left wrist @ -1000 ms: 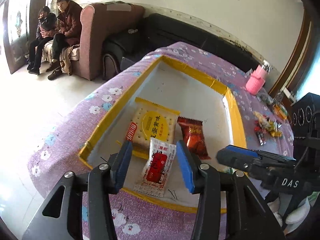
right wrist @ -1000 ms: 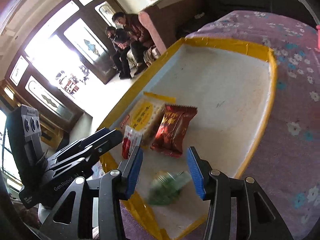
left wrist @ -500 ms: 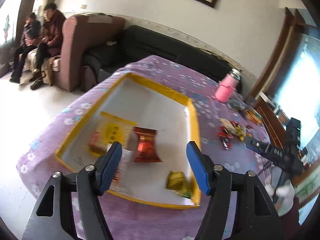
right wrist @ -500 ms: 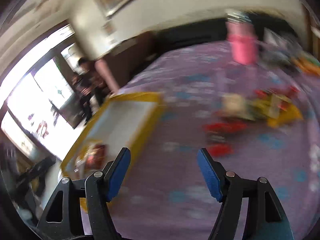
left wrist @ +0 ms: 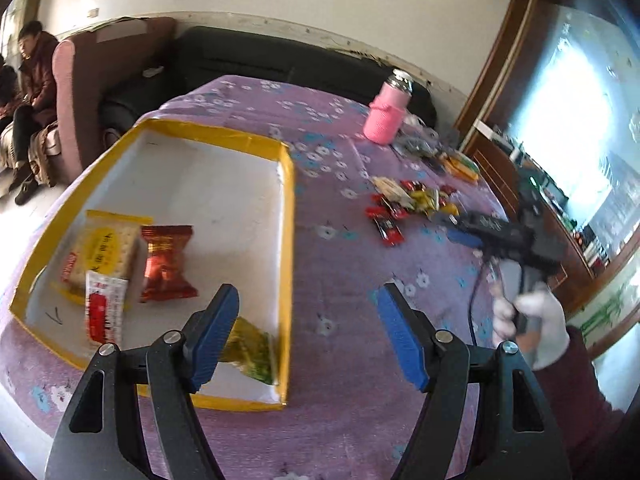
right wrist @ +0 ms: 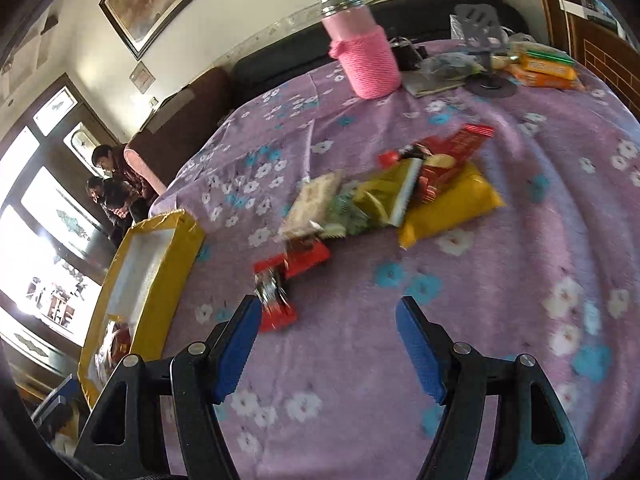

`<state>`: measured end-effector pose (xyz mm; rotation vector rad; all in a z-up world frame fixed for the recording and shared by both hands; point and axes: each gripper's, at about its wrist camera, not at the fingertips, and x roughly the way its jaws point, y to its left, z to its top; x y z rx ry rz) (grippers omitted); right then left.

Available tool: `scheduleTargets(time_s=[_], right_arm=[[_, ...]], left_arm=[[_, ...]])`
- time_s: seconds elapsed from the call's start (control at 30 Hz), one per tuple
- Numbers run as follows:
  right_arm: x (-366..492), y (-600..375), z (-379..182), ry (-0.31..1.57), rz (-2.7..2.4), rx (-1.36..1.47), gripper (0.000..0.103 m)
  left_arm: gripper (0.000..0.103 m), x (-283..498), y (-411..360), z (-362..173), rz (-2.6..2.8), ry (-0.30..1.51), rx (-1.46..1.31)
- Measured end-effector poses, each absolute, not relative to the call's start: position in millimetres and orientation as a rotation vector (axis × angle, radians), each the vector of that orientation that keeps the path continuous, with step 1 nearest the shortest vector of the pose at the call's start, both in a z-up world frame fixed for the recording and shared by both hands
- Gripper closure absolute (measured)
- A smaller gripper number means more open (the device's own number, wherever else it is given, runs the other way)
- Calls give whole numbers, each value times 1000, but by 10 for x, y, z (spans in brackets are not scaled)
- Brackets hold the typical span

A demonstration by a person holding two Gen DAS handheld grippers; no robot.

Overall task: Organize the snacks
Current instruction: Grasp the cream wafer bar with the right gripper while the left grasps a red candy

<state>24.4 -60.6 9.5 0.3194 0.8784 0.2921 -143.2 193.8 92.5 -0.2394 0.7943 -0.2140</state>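
A yellow-rimmed white tray lies on the purple flowered cloth. In it are a cracker packet, a red snack, a white-and-red sachet and a green-yellow packet. My left gripper hangs open and empty over the tray's near right corner and the cloth. My right gripper is open and empty just short of a loose pile of snacks, with small red packets by its left finger. The left wrist view shows the pile and the right gripper beside it.
A pink knit-covered bottle stands at the back of the table, with more packets and clutter to its right. A white-gloved hand holds the right gripper. A dark sofa runs behind the table, and people sit at far left.
Both grippers have widened and left their packets in the tray: the sachet from the left, the green packet from the right. Both have swung right, and the right one now faces the pile.
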Motion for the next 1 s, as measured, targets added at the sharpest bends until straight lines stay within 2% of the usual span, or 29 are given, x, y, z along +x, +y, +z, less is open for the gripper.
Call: scheduleTargets(time_s=[0.23,0.47,0.53,0.57,0.63,0.7,1.0], right_arm=[[857,-172,366,861,282,142,32],[1406,276,15,973,155,-56,37],[1437,283,-47,982,134,-57,50],[1440,267,-65,991,137,-46,64],[1419,208,-97,1010,149,-23,74],[1330,118,-73,1000,166,3,93],[639,-427,79,961,260,174,93]], left_arm=[[31,-1364,1826,867,-255,809,-237],[31,-1294,1792,794,-270,840,-233],[31,-1282,1805,793,-269,839,-231],[31,-1275,1812,790,-268,840,-230],[31,-1263,1813,779,-268,844,-234],[31,-1252,1794,779,-270,846,-235],[31,-1217,1432,873,-309,840,-158]])
